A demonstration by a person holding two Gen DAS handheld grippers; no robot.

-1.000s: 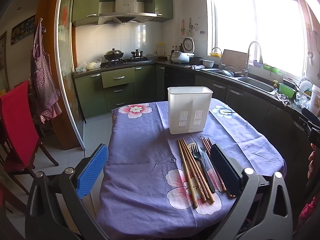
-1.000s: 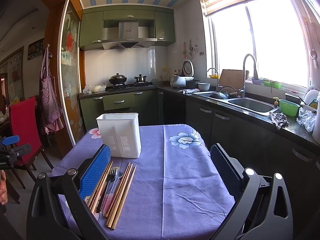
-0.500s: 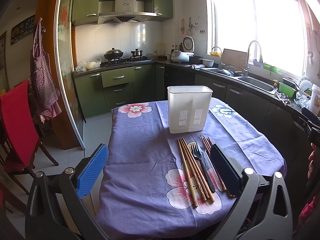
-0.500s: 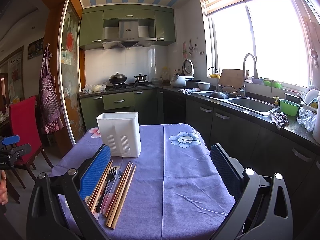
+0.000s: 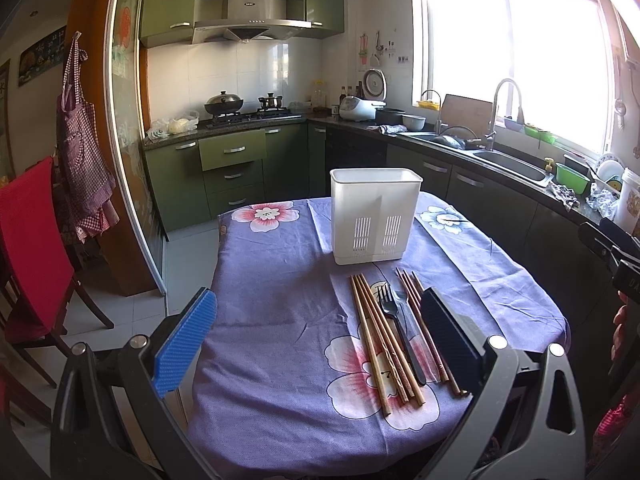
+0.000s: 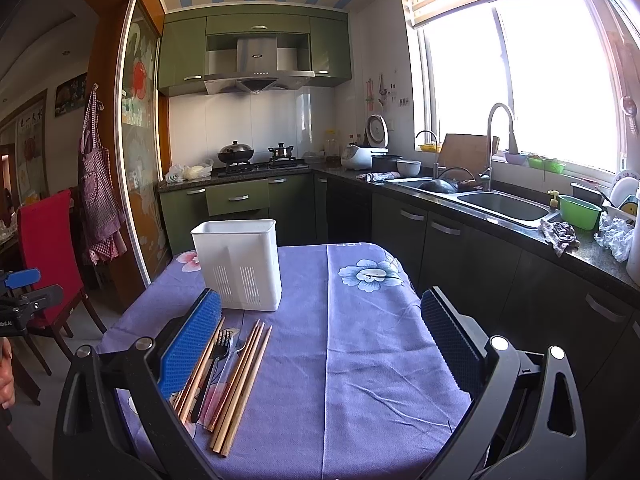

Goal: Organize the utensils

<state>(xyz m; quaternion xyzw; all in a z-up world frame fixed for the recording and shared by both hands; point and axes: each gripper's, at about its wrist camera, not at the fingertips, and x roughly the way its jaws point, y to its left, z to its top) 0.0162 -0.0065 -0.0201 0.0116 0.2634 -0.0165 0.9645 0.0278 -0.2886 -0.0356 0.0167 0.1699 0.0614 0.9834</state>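
With both grippers' fingers [image 5: 186, 338] [image 6: 191, 344] held wide and empty, neighbouring chopsticks [image 5: 380, 340] may be scattered if the tightly packed fork [image 5: 400, 332] is pinched.

Purple tablecloth [image 5: 280, 320] with pink, white and blue flowers.
White slotted utensil holder [image 5: 375, 216] at centre; brown chopsticks [image 5: 376, 336], black fork [image 5: 400, 328]; red chair [image 5: 28, 240] at left; green cabinets [image 5: 232, 160] behind.

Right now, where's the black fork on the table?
The black fork lies flat on the purple tablecloth, between two bunches of chopsticks, just in front of the white utensil holder, right of centre in the left wrist view.
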